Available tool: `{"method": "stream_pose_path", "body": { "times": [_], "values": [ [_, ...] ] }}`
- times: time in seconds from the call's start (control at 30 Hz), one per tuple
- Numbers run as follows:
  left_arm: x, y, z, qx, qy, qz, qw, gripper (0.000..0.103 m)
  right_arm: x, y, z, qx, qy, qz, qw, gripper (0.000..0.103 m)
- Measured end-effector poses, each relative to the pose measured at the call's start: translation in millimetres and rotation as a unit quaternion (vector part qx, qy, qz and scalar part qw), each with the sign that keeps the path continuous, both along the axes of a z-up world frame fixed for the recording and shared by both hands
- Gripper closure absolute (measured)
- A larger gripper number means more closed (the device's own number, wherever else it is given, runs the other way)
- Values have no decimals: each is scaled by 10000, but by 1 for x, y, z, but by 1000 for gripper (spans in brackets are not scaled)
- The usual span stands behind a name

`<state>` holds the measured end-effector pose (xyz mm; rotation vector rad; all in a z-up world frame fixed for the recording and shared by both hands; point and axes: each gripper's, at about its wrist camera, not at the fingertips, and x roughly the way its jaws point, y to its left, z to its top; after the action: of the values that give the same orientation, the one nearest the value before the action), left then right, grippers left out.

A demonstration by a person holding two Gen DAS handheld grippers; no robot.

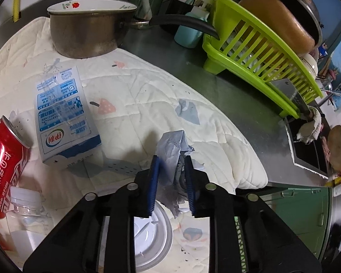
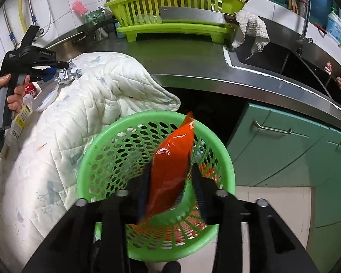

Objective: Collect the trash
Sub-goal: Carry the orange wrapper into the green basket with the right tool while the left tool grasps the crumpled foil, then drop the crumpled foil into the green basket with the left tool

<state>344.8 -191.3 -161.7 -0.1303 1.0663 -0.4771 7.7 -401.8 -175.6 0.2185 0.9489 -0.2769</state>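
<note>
Left fingers [image 1: 153,177]: clenched on a crumpled grey-blue paper wad [image 1: 174,152]; we see the wad lifted just above the quilted cloth [image 1: 147,95].
Left gripper [image 1: 170,179]: in the right wrist view we see it [image 2: 56,69] held by a hand [image 2: 10,93] at the far left, the wad [image 2: 68,74] at its tip.
Right fingers [image 2: 199,182]: grasping an orange plastic wrapper [image 2: 170,170]; we see the right gripper [image 2: 170,186] holding it over the mouth of the green basket [image 2: 97,157].
Green basket: beside the hanging edge of the quilted cloth [image 2: 102,86], below the desk [image 2: 193,68].
Remaining trash: we note a milk carton [image 1: 66,118] lying flat on the cloth, a dented red can [image 1: 5,166] just to its left, and a clear plastic bottle [image 1: 26,204] touching the can.
Desk items: pot [image 1: 88,34] with a flowered bowl [image 1: 91,5] on top; lime dish rack [image 1: 257,52] on the bare steel.
</note>
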Motion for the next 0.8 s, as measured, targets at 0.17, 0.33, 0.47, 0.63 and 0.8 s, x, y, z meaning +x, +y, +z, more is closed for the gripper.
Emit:
{"method": "stream_pose_path", "body": {
  "times": [0.17, 0.33, 0.47, 0.63, 0.8],
  "values": [
    [-7, 1, 10, -84, -104, -40, 9999, 91, -5, -4, 5, -4, -79, -88, 9999, 49],
    [-27, -1, 27, -212, -259, -194, 9993, 92, -14, -6, 16, 5, -258, -172, 9995, 43],
    [-55, -8, 46, -406, -405, -447, 9974, 92, -21, -9, 27, -3, -406, -240, 9989, 43],
    [-96, -24, 65, -573, -510, -801, 9938, 92, -31, -14, 41, -35, -604, -325, 9976, 40],
    [-137, -45, 71, -635, -502, -1221, 9892, 92, -42, -17, 56, -111, -810, -399, 9959, 35]
  ]
}}
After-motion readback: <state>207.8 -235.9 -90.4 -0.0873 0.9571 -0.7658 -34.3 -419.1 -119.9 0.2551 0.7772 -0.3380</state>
